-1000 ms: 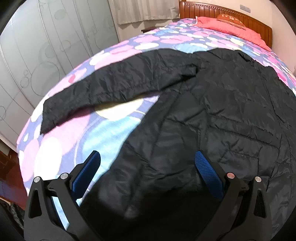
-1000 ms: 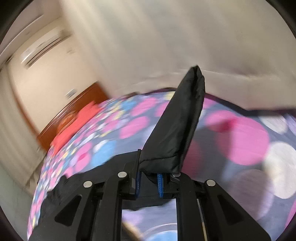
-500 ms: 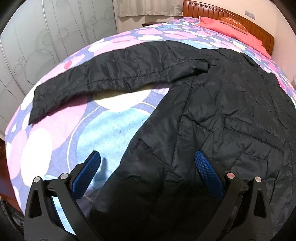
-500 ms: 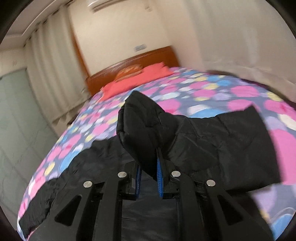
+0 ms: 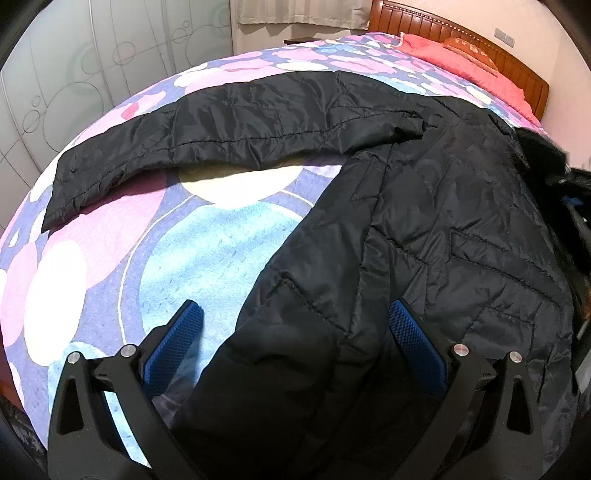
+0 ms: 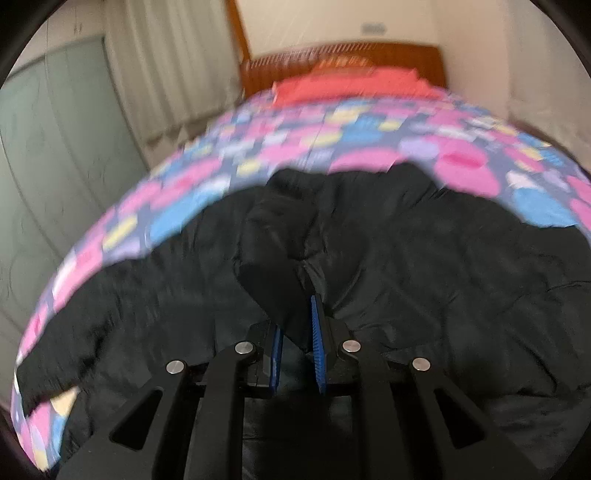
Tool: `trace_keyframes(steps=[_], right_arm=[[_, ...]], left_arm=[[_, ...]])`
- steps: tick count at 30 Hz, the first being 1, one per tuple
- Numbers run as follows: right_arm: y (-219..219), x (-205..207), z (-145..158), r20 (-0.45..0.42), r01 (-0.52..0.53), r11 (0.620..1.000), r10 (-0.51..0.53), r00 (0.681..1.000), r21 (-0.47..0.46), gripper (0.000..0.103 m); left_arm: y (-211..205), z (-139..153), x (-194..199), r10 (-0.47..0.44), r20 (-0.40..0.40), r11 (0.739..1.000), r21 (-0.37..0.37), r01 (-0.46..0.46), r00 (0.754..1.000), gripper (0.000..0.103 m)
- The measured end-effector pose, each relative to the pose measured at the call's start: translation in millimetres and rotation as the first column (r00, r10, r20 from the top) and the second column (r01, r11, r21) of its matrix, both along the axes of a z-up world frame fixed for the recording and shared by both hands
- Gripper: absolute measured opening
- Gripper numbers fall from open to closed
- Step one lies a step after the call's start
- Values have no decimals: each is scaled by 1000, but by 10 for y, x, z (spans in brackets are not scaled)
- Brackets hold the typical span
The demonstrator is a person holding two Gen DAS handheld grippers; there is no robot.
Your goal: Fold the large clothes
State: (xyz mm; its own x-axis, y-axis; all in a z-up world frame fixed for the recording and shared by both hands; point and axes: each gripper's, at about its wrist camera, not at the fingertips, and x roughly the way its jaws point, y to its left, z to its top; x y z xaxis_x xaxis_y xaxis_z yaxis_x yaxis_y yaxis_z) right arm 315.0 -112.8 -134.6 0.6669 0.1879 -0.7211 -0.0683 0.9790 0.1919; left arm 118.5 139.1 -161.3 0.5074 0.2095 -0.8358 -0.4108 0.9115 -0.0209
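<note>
Jacket (image 5: 424, 229): one big black puffy one lies flat on the bed (image 5: 155, 258), which has a cover full of pink, blue and white circles. One long sleeve (image 5: 229, 136) stretches out to the left across the cover. No brand, label or writing can be read on the jacket or anywhere else in the room.

Two tools are in use. The left hand-held gripper (image 5: 295, 332) hangs over the near edge of the jacket with its two blue pads spread wide, one over the bed cover and one over the black cloth, gripping nothing. The right hand-held gripper (image 6: 297, 332) has a bunched fold of the black jacket (image 6: 406, 280) between its two blue pads; its jaws have just been opening a little, but the cloth looks pinched there, though the right wrist view is blurry.

At the far end of the bed sit one red pillow (image 5: 461, 62) and one brown wooden headboard (image 5: 443, 40). Pale curtains (image 5: 303, 14) and glass doors with circle patterns (image 5: 74, 74) stand to the left.
</note>
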Motion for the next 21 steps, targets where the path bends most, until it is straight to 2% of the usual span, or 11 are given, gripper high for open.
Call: trace_keyframes(steps=[3,5,7,10,12,15,17,19,21], right_arm=[[162,70,-166,-78,-49,996,44,996,-71,29],[182,0,-111,-62,-99,994,97,993,-46,61],[204,-121,3,-40,-139,990,138,990,-16,70],[134,-352,212,15,-180,984,180,983,10,70],[-45,-464,379,73,-153,988,152,986,-1,70],[-589,-474,569,117,-16,1000,15,993,8,69],[-1121,-390,612,119,136,991,-137,983,12,65],[-1616,-299,579,99,276,961,-276,956,19,58],[-2035,-171,469,69,387,922,-386,920,-7,57]], left_arm=[[-5,-9,2,0,-2,1000,5,0,1000,101],[-15,-10,8,1,-3,1000,8,-1,1000,101],[-16,-11,14,1,-3,1000,8,-1,1000,101],[-20,-12,25,1,-5,1000,11,-1,1000,101],[-19,-12,26,1,-4,1000,7,-1,1000,101],[-25,-9,18,1,-4,1000,8,-1,1000,101],[-16,2,17,1,-3,1000,10,-1,1000,101],[5,48,8,8,9,1000,12,-8,1000,101],[14,114,11,13,33,999,32,-14,999,101]])
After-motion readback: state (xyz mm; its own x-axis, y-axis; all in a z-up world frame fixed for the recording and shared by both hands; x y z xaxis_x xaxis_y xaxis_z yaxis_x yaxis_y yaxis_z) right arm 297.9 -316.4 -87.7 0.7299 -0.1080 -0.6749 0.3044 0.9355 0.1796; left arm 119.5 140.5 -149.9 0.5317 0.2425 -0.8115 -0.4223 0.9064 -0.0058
